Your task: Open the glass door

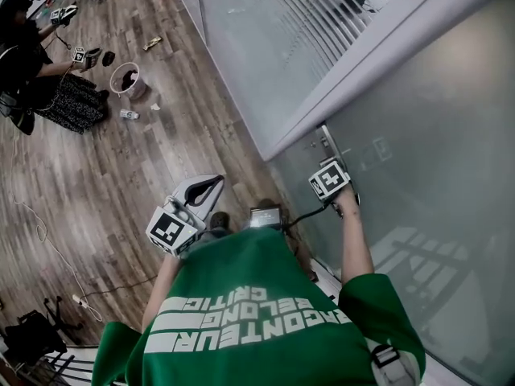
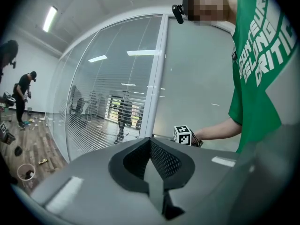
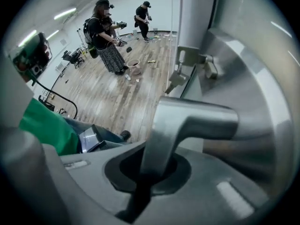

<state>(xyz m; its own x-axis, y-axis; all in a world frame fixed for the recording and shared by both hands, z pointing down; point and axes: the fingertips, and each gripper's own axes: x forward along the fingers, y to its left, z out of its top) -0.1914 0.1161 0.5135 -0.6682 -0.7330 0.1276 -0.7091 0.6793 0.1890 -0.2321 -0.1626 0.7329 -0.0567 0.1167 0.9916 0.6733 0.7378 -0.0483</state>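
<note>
The frosted glass door point(image 1: 426, 167) stands at my right, beside a grey frame post point(image 1: 354, 71). In the right gripper view its metal lever handle point(image 3: 192, 121) runs down into my right gripper point(image 3: 151, 168), which points downward and is shut on the lever. A lock plate with a latch point(image 3: 187, 60) sits on the door's edge beyond it. From the head view, only the marker cube of the right gripper point(image 1: 331, 180) shows against the door. My left gripper point(image 1: 199, 195) hangs away from the door at waist height, jaws together and empty; its own view faces the door point(image 2: 197, 88).
A glass wall with blinds point(image 1: 265, 30) adjoins the door. On the wooden floor point(image 1: 161, 151) are a small bucket point(image 1: 125, 77), scattered bits and a cable point(image 1: 48, 248). Other people point(image 1: 40, 63) stand at the far left. A small screen point(image 1: 265, 215) hangs at my waist.
</note>
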